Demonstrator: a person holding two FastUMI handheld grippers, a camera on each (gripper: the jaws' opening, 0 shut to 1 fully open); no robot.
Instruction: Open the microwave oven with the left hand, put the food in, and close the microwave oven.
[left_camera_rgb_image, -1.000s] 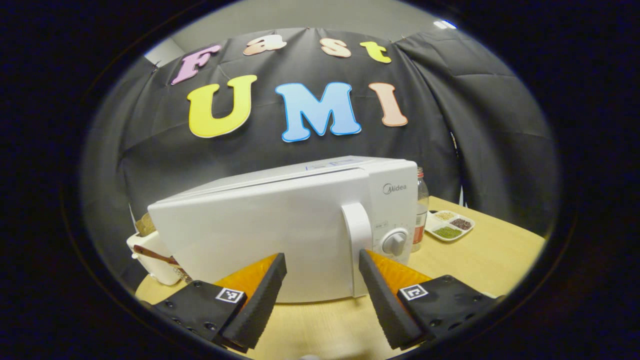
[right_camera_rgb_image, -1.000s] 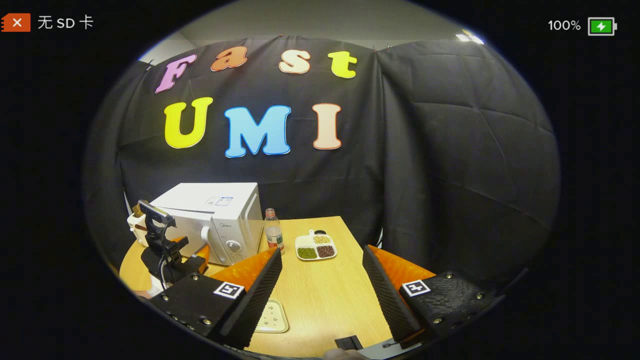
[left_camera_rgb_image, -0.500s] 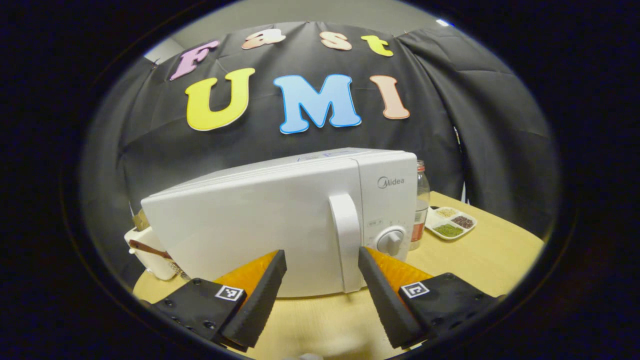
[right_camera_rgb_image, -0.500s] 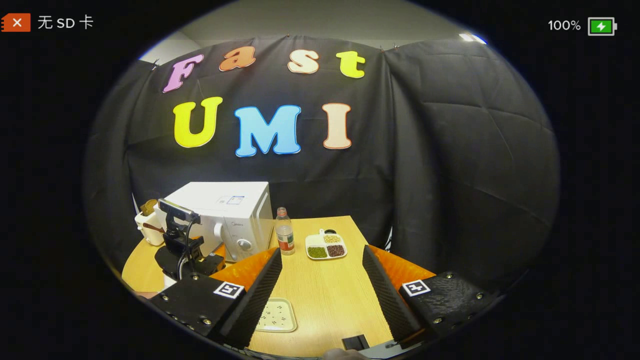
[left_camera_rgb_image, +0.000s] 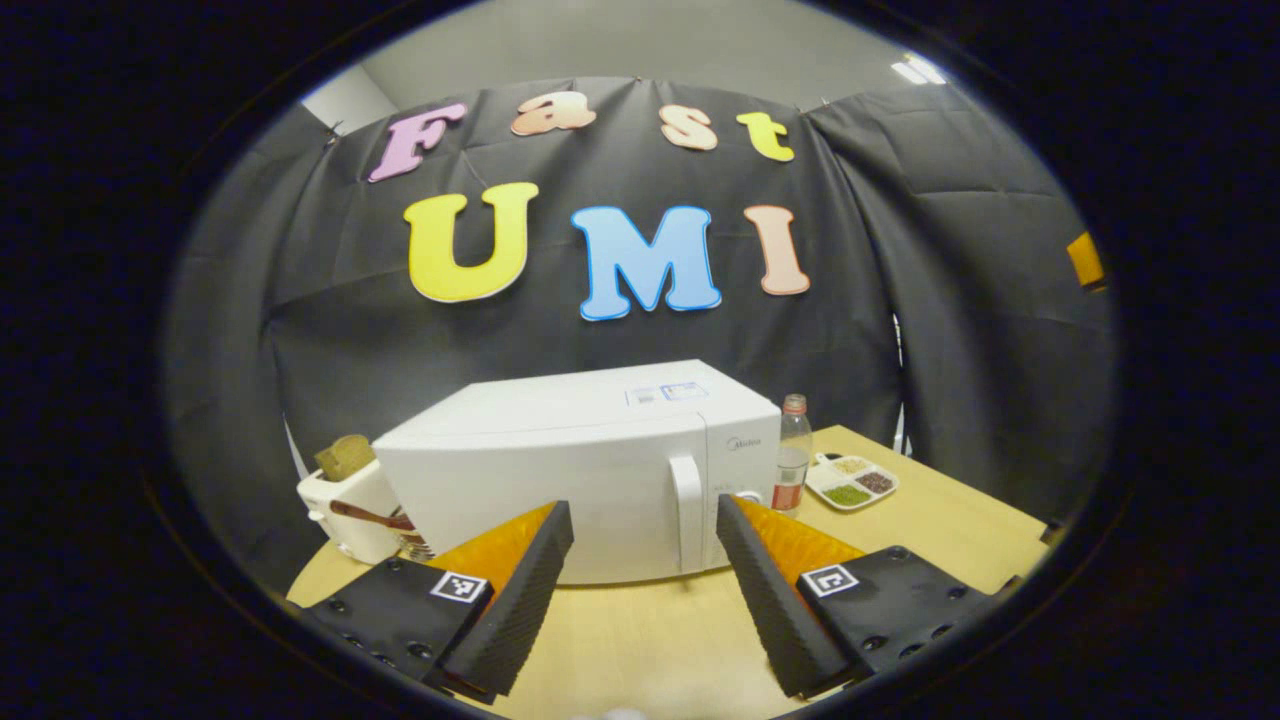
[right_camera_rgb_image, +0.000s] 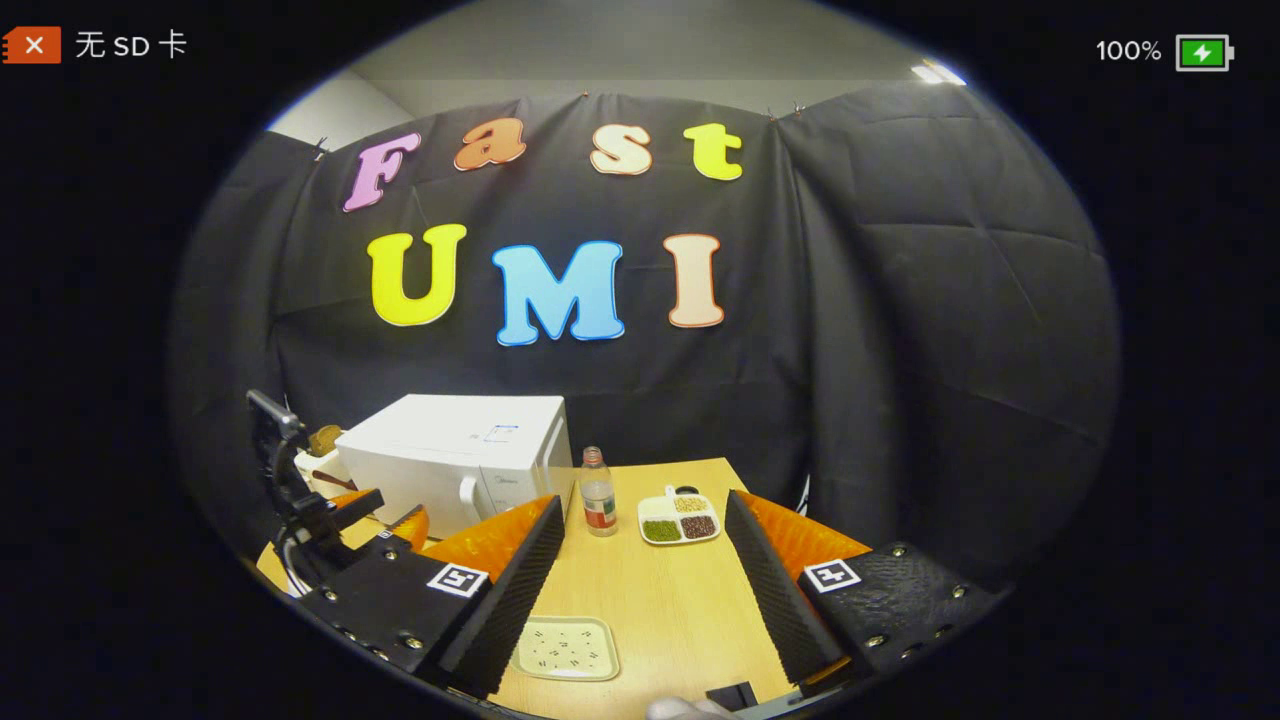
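Note:
The white microwave (left_camera_rgb_image: 540, 480) stands at the back of the wooden table (left_camera_rgb_image: 650, 630), its door shut and its upright handle (left_camera_rgb_image: 686, 510) at the door's right side. My left gripper (left_camera_rgb_image: 642, 508) is open and empty, held back from the door with a stretch of table between. In the right gripper view the microwave (right_camera_rgb_image: 450, 450) sits at the far left with the left gripper (right_camera_rgb_image: 385, 512) in front of it. My right gripper (right_camera_rgb_image: 645, 503) is open and empty above the table. A small pale tray with dark specks (right_camera_rgb_image: 565, 648) lies just below its left finger.
A clear bottle with a red label (left_camera_rgb_image: 792, 450) stands right of the microwave, and a white divided dish of grains (left_camera_rgb_image: 850, 482) lies beyond it. A white container with bread (left_camera_rgb_image: 345, 500) is left of the microwave. A small black object (right_camera_rgb_image: 735, 695) lies at the table's near edge.
My left gripper has drawn back from the microwave, which now looks smaller and farther off. The door stays shut. The right gripper's view has shifted slightly; both grippers stay open.

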